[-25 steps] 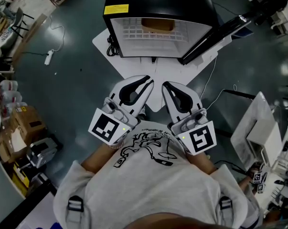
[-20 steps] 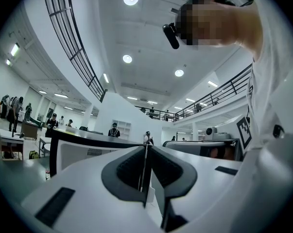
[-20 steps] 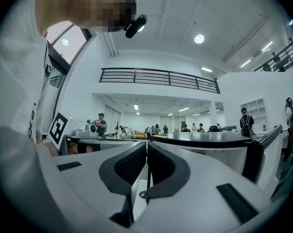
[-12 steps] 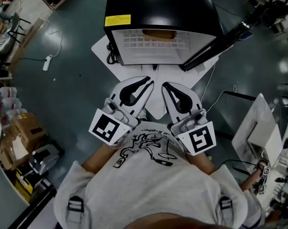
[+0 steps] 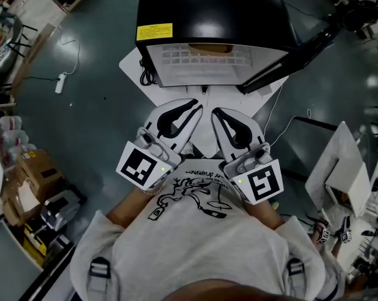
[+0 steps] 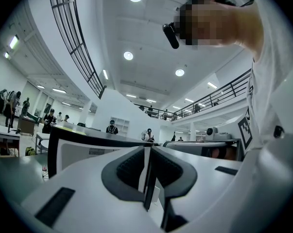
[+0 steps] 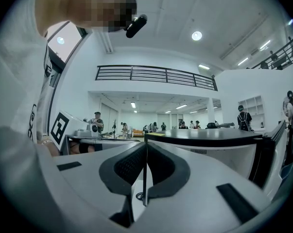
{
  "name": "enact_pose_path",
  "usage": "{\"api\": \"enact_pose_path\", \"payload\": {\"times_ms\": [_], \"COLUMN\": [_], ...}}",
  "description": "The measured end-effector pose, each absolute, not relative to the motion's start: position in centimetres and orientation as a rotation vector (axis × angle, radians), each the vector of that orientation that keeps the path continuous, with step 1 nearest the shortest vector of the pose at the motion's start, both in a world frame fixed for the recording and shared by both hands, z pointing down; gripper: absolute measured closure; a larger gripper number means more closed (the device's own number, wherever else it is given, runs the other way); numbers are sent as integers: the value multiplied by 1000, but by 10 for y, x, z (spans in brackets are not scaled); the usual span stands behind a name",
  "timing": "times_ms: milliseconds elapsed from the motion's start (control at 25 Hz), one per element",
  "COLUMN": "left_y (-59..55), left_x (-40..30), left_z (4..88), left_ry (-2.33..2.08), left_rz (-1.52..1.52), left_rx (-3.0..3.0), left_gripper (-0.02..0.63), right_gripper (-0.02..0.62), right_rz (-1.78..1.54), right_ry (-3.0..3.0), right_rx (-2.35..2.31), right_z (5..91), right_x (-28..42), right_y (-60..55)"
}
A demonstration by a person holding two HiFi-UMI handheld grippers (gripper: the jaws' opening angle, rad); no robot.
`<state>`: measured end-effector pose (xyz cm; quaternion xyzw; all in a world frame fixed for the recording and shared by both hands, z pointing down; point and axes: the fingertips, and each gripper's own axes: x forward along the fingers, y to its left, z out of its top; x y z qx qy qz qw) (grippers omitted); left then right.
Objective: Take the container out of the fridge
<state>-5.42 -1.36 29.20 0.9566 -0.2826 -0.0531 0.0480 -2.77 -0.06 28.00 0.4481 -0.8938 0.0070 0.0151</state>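
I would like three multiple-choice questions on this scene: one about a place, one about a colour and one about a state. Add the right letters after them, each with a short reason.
1. Where is the container?
A. on the floor
B. inside the fridge
C. in the left claw

2. What colour is the fridge's outer shell?
A. black
B. red
C. green

3. How is the fridge door?
A. shut
B. open
C. taken off

Answers:
1 B: it shows in the white interior, by the wire shelf.
2 A: the top is black, with a yellow label at its front edge.
3 B: it stands swung out to the picture's right, so the interior is in view.
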Motion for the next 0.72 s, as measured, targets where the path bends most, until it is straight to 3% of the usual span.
{"api": "enact_pose_path", "payload": {"times_ms": [720], "left_y": [-17], "left_x": [-35], "left_z": [282], "left_ry": [-918], "left_rz": [-186], "left_rx": [2910], "left_gripper": [565], "right_gripper": [566], "right_rz": [-7], "right_ry": [-2794], "right_rx": [1364], "right_z": [274], "right_x": [-6], "right_y": [-6]}}
